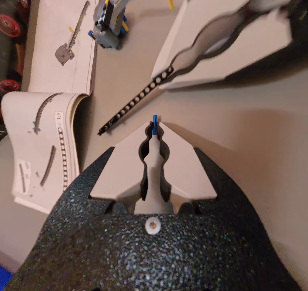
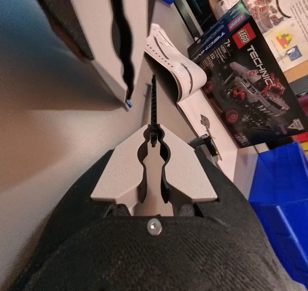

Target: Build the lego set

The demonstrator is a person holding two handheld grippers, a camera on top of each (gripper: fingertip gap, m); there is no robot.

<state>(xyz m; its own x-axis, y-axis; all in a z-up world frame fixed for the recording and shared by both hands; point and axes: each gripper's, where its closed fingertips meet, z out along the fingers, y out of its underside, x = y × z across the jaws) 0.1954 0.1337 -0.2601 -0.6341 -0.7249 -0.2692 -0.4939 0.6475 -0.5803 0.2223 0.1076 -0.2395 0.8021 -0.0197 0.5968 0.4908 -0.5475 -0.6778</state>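
Blue bin [image 2: 281,191], contents hidden; left gripper [image 1: 155,124] jaws pinching blue pin [image 1: 154,124], right gripper [image 2: 154,126] clamping black beam [image 2: 153,106].

Both tools clamped: left tool [image 1: 155,124] & right tool [image 2: 154,126], tips near, apart.

Two grippers [image 1: 155,124] [image 2: 154,127]; one black beam [image 1: 136,99]; one blue pin [image 1: 155,124].

Blue pin [image 1: 154,124] – long black beam [image 1: 135,100]
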